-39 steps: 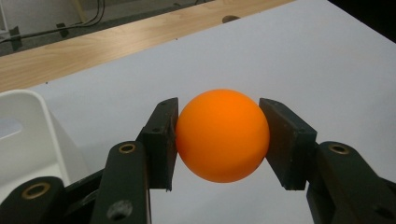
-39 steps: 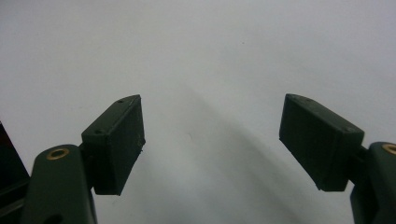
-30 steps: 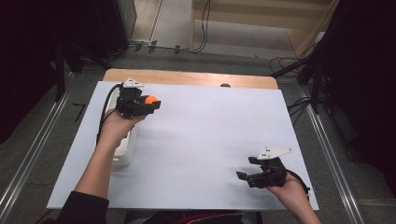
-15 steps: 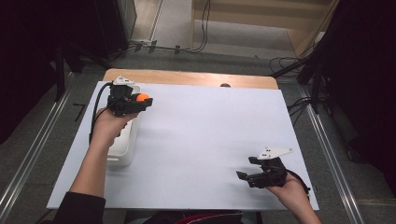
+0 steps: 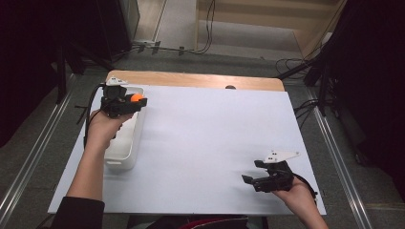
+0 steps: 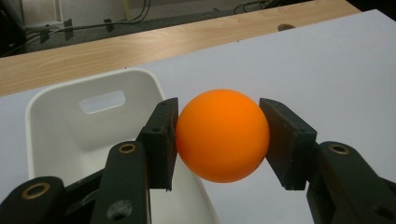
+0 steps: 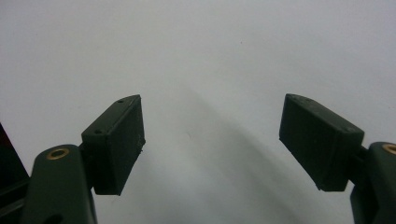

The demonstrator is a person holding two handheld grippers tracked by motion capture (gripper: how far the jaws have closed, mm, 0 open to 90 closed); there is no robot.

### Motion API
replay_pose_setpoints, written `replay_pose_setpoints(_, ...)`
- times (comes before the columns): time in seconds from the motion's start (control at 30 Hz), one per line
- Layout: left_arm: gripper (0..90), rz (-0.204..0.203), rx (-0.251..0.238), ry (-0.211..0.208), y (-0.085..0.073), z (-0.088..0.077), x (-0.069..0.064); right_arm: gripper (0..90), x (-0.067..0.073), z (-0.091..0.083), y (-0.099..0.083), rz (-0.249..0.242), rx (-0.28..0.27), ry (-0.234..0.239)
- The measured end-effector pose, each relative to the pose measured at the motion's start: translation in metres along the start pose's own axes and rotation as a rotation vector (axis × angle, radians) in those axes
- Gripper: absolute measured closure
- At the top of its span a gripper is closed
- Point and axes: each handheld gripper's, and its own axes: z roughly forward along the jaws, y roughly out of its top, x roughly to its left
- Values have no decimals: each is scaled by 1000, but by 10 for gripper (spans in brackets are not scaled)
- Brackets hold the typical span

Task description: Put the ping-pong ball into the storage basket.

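The bench (image 5: 210, 143) is the biggest thing here — a white sheet over a wooden top whose bare strip shows along the 12 o'clock edge. Next in size is the white bin (image 5: 125, 143), a long open tub lying at about 9 o'clock on the bench, its far end wall pierced by a handle slot.

The left claw (image 5: 138, 100) hangs over the bin's far end, near 10 o'clock, held by the person's left hand (image 5: 102, 129) with a cable looping off behind it. The right claw (image 5: 250, 171) sits low over the sheet at about 4 o'clock, well apart from the bin, its jaws spread wide with bare white sheet between them.

Smallest is the orange ball (image 6: 222, 135) — clenched between the left claw's two black pads, which press on it from either side. It sits in the air above the bin's right-hand rim, not yet inside.
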Motion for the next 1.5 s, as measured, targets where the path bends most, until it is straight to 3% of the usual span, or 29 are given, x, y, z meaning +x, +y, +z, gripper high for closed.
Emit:
replay_pose_setpoints(0.5,486,-37,2,66,-6,-5,20,207,0,0,0,-1,1,-2)
replay_pose_setpoints(0.97,486,-72,-15,88,-11,-4,30,207,0,0,0,-1,1,-2)
replay_pose_setpoints(1.23,485,-92,2,93,-16,0,35,207,0,0,0,0,2,-2)
replay_pose_setpoints(1.37,485,-121,3,92,-17,2,38,207,0,0,0,-4,2,0)
replay_pose_setpoints(1.5,485,-117,18,97,-19,5,38,207,0,0,0,-5,3,0)
